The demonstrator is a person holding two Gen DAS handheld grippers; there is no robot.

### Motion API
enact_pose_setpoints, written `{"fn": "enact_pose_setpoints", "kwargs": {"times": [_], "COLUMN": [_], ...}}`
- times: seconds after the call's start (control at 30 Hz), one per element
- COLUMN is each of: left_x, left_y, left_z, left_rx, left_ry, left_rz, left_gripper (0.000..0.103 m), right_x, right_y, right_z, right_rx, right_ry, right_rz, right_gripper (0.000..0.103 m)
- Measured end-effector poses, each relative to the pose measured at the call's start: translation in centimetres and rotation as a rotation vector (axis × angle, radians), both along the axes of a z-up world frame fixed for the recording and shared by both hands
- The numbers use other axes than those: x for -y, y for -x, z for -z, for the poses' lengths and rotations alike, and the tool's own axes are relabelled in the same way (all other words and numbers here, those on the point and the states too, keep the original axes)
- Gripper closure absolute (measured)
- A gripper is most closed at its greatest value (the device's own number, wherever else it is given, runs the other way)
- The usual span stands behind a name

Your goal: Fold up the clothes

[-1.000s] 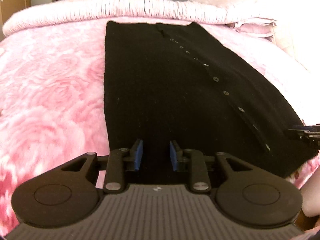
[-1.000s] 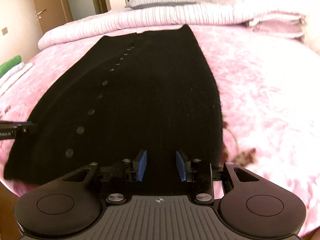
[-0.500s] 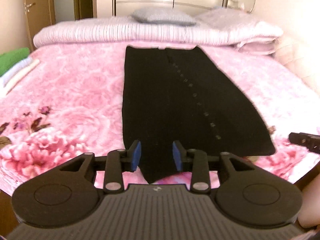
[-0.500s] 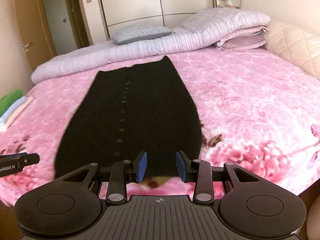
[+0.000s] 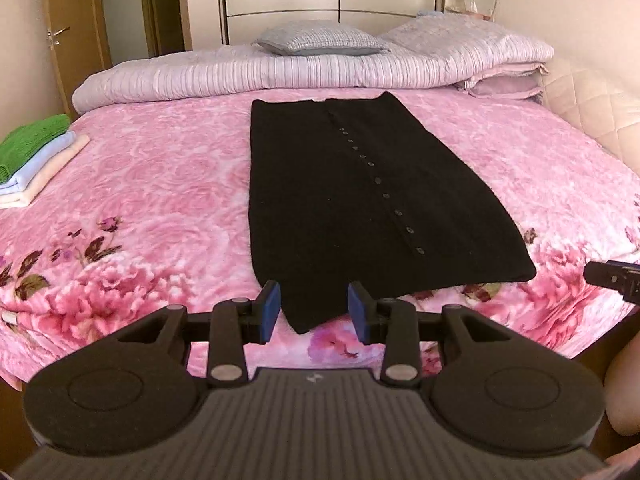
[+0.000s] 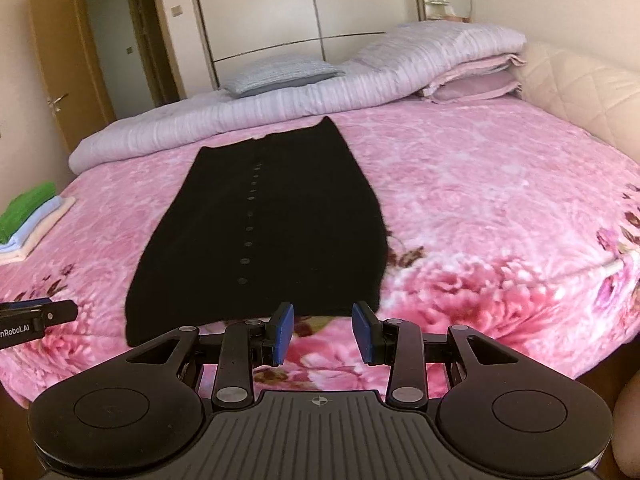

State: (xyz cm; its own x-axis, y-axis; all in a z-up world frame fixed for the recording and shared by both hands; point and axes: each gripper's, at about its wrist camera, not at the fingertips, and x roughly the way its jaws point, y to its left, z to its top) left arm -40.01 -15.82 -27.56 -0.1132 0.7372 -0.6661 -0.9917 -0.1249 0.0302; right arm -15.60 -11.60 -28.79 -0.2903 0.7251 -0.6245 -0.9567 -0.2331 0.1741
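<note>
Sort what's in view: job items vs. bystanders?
Job: black buttoned garment lying flat on the pink floral blanket; left gripper and right gripper, both open.

Bystanders: folded clothes stack, grey pillow, striped duvet, wardrobe.

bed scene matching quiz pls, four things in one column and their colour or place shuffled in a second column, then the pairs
Column one:
1. buttoned garment
2. folded clothes stack
3. grey pillow
4. left hand-held gripper

Column two:
A. open, near the garment's front corner
B. black, spread flat on the pink blanket
C. on top of the striped duvet at the far side
D. green on top, at the bed's left edge

Pairs: 1-B, 2-D, 3-C, 4-A
</note>
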Motion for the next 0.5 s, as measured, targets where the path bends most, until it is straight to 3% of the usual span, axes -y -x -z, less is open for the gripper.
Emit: {"fn": "enact_pose_setpoints", "kwargs": {"times": [0.33,0.4,0.5], "left_x": [-3.6,-4.2,-4.4], "left_y": [1.1,3.0,7.1], "left_z": [2.8,3.5,5.3], "left_rx": [0.037,0.107,0.286], "left_ry": [0.073,0.073,0.069], "left_rz": [-0.008,-0.017,-0.057], "left_gripper": [0.07,0.067,0.065], "right_x": [-4.3,-5.5,-7.7], "right_y": [-0.3,-1.2,-3.6], "right_z": [2.0,2.8,4.3], "right_rx": [-0.005,-0.039,-0.157], "right_ry": [0.072,0.097,0.149], "right_rz": [0.015,0.013,0.022], "right_gripper": [0.066,0.066,0.066]}}
